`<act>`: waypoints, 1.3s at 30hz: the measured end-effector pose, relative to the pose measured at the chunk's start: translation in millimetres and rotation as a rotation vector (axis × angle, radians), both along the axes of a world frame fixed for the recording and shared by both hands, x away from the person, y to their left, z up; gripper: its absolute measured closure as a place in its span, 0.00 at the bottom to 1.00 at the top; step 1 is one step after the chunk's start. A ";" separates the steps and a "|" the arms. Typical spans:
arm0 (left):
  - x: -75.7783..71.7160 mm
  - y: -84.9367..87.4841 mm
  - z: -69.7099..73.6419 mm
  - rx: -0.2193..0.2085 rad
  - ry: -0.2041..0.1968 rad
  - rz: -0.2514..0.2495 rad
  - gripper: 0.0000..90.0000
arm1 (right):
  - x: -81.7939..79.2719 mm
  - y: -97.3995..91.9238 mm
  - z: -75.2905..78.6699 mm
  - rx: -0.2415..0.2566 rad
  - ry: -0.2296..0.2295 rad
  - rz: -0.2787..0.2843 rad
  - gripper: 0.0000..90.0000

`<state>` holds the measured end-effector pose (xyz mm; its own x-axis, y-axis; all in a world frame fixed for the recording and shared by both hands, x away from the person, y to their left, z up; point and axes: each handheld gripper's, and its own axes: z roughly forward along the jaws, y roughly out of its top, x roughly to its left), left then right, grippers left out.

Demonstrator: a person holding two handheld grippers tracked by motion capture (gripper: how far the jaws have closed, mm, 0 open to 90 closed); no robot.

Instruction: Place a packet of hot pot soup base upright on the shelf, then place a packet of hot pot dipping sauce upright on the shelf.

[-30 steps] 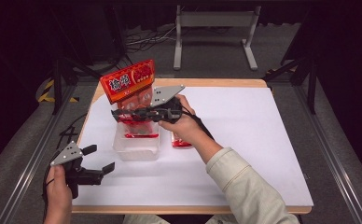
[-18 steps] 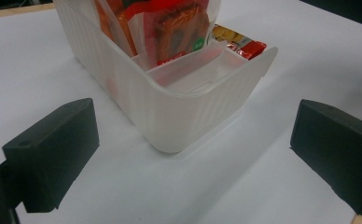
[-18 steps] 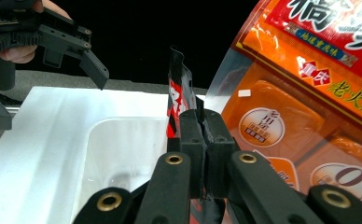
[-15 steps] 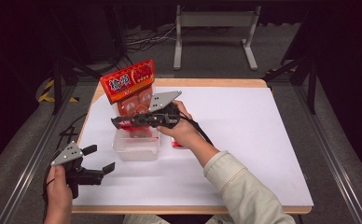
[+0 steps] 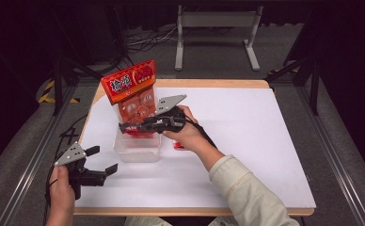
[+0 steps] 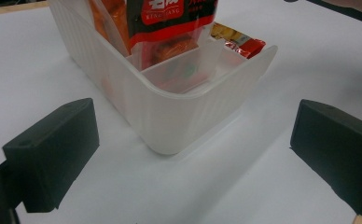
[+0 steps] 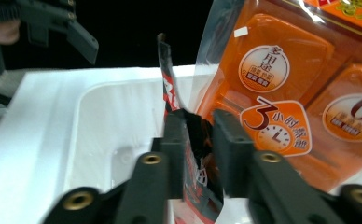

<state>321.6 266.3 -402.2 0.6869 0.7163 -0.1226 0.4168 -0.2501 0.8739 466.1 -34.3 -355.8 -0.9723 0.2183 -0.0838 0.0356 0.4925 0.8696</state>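
Note:
A clear plastic bin (image 5: pixel 138 149) stands left of centre on the white table. A tall orange snack bag (image 5: pixel 132 89) leans upright in it. My right gripper (image 5: pixel 124 127) reaches in over the bin from the right. In the right gripper view its jaws (image 7: pixel 202 126) have just been opening. A thin red and black packet (image 7: pixel 170 88) stands between them, against one pad and with a gap to the other, beside the orange bag (image 7: pixel 281 84). My left gripper (image 5: pixel 104 159) rests open at the front left, its jaws (image 6: pixel 193 149) facing the bin's near corner (image 6: pixel 170 112).
A small red packet (image 5: pixel 177 144) lies on the table just right of the bin, partly behind my right hand; the left gripper view shows it past the bin (image 6: pixel 244 44). The table's wooden edge (image 5: pixel 180 212) runs along the front. Stand legs rise behind the table.
My right gripper has sunk a little toward the bin with the thin packet, and its jaws have parted. The left gripper has stayed where it was.

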 end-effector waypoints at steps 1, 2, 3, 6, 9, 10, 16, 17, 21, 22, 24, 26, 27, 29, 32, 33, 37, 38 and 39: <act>0.1 -0.1 -0.1 -0.001 0.001 -0.001 0.02 | 0.9 -1.3 0.3 0.016 0.038 -0.009 0.75; 0.3 -0.2 -0.2 -0.001 0.003 0.000 0.02 | 1.3 -2.1 0.6 0.030 0.053 -0.013 0.71; 0.5 -0.2 -0.2 0.000 0.002 0.000 0.02 | 1.9 -3.4 1.4 0.053 0.070 -0.017 0.67; 0.7 -0.4 -0.3 0.000 0.005 -0.002 0.02 | 2.4 -5.3 2.8 0.089 0.104 -0.027 0.57; 1.1 -0.7 -0.6 0.000 0.004 0.000 0.02 | 2.8 -8.6 4.6 0.126 0.141 -0.038 0.52; 1.2 -0.6 -0.8 -0.001 0.005 -0.001 0.02 | 2.7 -9.7 5.2 0.131 0.148 -0.040 0.52; 2.2 -0.1 -1.2 0.000 0.004 0.002 0.02 | 2.2 -16.9 10.3 0.142 0.161 -0.062 0.48; 2.1 -0.4 -1.2 0.000 0.006 0.002 0.02 | 2.3 -18.4 11.3 0.138 0.155 -0.069 0.48; 3.3 -0.9 -1.4 0.003 0.005 -0.005 0.02 | 1.9 -23.7 15.0 0.127 0.138 -0.097 0.44; 3.8 -1.3 -1.4 0.001 0.004 -0.002 0.02 | 1.9 -25.2 16.0 0.128 0.132 -0.101 0.44; 4.2 -1.6 -1.2 -0.001 0.006 -0.003 0.02 | 1.4 -27.5 17.5 0.127 0.129 -0.110 0.44; 5.2 -2.9 -1.4 0.000 0.007 -0.006 0.02 | 0.3 -31.8 20.2 0.117 0.120 -0.129 0.44; 5.8 -3.4 -1.4 0.002 0.007 -0.008 0.02 | 0.2 -34.0 21.3 0.111 0.109 -0.137 0.44; 6.2 -4.4 -1.5 0.003 0.007 -0.011 0.02 | 0.3 -38.8 23.4 0.101 0.098 -0.161 0.44; 6.6 -4.9 -1.6 0.002 0.006 -0.010 0.02 | 2.1 -46.4 26.1 0.101 0.092 -0.194 0.44; 6.4 -4.9 -1.6 0.003 0.008 -0.009 0.02 | 2.8 -48.9 26.9 0.104 0.088 -0.202 0.44; 6.9 -4.9 -2.4 0.003 0.015 -0.009 0.02 | 5.6 -58.7 29.1 0.109 0.089 -0.226 0.43; 7.0 -5.0 -2.7 0.003 0.014 -0.010 0.02 | 6.6 -60.6 28.7 0.118 0.095 -0.231 0.43; 7.0 -5.0 -2.7 0.003 0.014 -0.010 0.02 | 7.6 -62.0 28.4 0.126 0.101 -0.233 0.43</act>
<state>328.6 261.3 -404.9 0.6924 0.7096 -0.1304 0.4265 -0.2569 0.8672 473.8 -96.3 -327.4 -0.8969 0.4391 0.0530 0.2248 0.3492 0.9097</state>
